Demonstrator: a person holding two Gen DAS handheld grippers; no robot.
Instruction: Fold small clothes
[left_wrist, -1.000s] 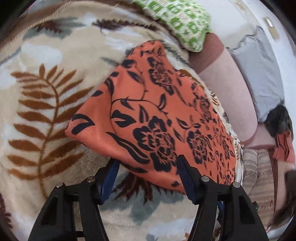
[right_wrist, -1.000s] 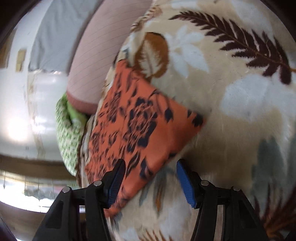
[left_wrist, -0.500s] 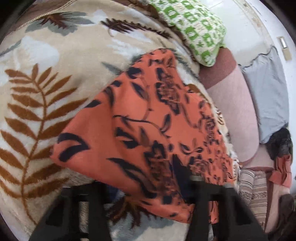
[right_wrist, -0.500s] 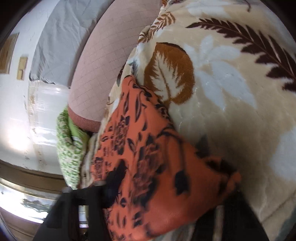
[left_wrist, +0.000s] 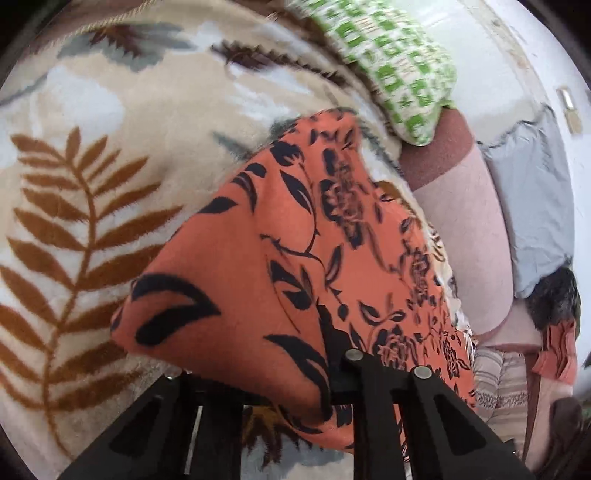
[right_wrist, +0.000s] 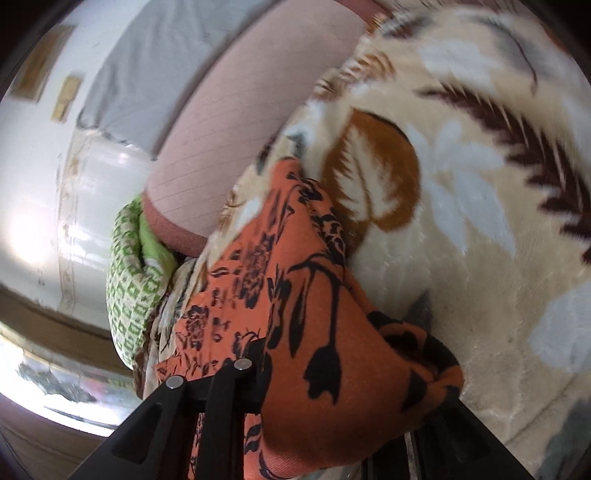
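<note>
Two grippers, left (left_wrist: 266, 384) and right (right_wrist: 354, 402), formerly open before orange floral garment (left_wrist: 295, 266), now clenched its near edge, raised off blanket (left_wrist: 110, 129); fold begun.

Home bedroom: leaf-print blanket (left_wrist: 110, 147), green checked pillow (left_wrist: 399, 62), pink bolster (right_wrist: 258, 110).

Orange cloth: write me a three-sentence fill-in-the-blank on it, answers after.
1. The orange cloth carries a black ____ print.
2. It lies on a beige blanket patterned with ____.
3. The pillow past its far corner is white and ____.

Missing words: floral; leaves; green
</note>
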